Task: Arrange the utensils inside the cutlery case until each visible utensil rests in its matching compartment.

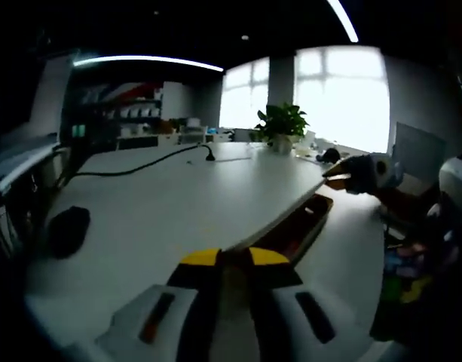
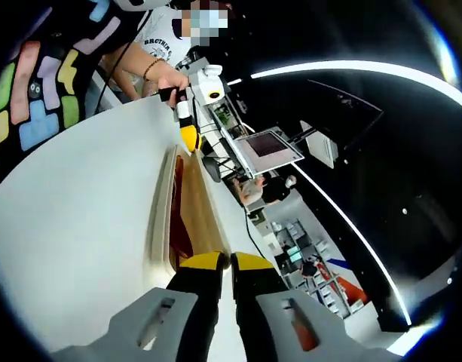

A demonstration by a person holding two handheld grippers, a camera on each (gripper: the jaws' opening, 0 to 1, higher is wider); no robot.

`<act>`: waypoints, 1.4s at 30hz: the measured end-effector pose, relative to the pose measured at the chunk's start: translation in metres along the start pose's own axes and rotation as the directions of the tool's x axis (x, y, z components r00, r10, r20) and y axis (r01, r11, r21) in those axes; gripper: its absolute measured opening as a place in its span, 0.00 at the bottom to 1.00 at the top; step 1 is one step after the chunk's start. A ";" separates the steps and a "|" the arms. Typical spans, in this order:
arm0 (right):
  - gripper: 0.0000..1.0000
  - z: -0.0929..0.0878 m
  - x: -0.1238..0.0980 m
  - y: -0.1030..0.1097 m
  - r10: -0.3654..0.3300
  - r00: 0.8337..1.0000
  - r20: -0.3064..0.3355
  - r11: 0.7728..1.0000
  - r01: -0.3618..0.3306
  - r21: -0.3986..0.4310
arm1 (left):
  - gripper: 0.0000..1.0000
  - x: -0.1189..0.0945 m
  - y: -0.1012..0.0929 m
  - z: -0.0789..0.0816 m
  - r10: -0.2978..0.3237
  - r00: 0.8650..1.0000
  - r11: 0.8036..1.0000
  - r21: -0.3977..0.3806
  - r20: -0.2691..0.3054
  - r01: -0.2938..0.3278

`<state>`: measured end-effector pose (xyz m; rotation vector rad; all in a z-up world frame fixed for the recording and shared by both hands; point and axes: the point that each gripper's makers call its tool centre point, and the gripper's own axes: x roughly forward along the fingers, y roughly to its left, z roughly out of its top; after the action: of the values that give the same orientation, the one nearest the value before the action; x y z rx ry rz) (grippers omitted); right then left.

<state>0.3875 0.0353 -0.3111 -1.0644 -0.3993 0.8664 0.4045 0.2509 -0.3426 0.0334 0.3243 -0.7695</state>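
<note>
Two claws were in play, and the move ahead turned on how each stood to the cutlery case (image 2: 187,215). In the right gripper view the right claw (image 2: 229,262) had its yellow-tipped jaws pressed almost together with nothing between them, and the wooden case lay directly ahead on the white tabletop (image 2: 80,211), its near end just beyond the tips and its long axis running straight away from them toward the left claw (image 2: 188,137) at the far end. In the left gripper view the left claw (image 1: 236,257) was likewise nearly closed and empty, with the case (image 1: 298,226) off to its right, running away along the tabletop's (image 1: 163,204) edge toward the right claw (image 1: 344,179). Something reddish lay inside the case, but which utensils, and in which compartments, could not be told. By my judgement the right claw, lined up along the case, was the nearer for reaching in.
</note>
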 end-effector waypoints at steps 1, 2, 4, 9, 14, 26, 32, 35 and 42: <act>0.03 0.001 0.000 -0.002 -0.004 1.000 0.001 1.000 0.004 -0.006 | 0.13 0.000 0.000 -0.001 -0.001 1.000 1.000 0.002 -0.004 0.001; 0.03 0.004 0.000 -0.006 -0.023 1.000 0.004 0.999 0.023 -0.025 | 0.14 0.000 0.000 -0.001 -0.004 1.000 1.000 0.004 -0.007 0.004; 0.02 0.010 0.000 -0.014 -0.044 0.999 0.012 0.996 0.045 -0.073 | 0.17 0.001 -0.005 -0.001 -0.040 0.999 0.999 -0.010 -0.007 0.040; 0.02 0.022 0.001 -0.028 -0.071 0.997 0.035 0.989 0.075 -0.126 | 0.29 0.003 -0.009 -0.002 -0.106 0.994 0.994 0.004 -0.021 0.106; 0.02 0.028 0.003 -0.036 -0.090 0.994 0.058 0.981 0.098 -0.165 | 0.60 0.002 -0.011 -0.003 -0.154 0.980 0.972 0.159 -0.129 0.174; 0.02 0.048 0.001 -0.049 -0.138 0.978 0.155 0.952 0.174 -0.253 | 0.79 0.025 -0.027 -0.010 -0.260 0.888 0.868 0.312 -0.380 0.387; 0.03 0.057 -0.009 -0.045 -0.144 0.965 0.218 0.940 0.202 -0.274 | 0.84 0.028 -0.031 -0.014 -0.269 0.828 0.828 0.321 -0.492 0.460; 0.03 0.056 -0.012 -0.042 -0.145 0.962 0.232 0.938 0.208 -0.278 | 0.76 0.031 -0.032 -0.018 -0.267 0.796 0.822 0.302 -0.544 0.482; 0.03 0.052 -0.014 -0.040 -0.146 0.955 0.256 0.936 0.217 -0.276 | 0.66 0.031 -0.036 -0.024 -0.245 0.727 0.815 0.269 -0.642 0.512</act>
<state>0.3613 0.0471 -0.2501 -1.1873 -0.8376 0.7787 0.3936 0.2071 -0.3716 0.6615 0.7627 -1.2465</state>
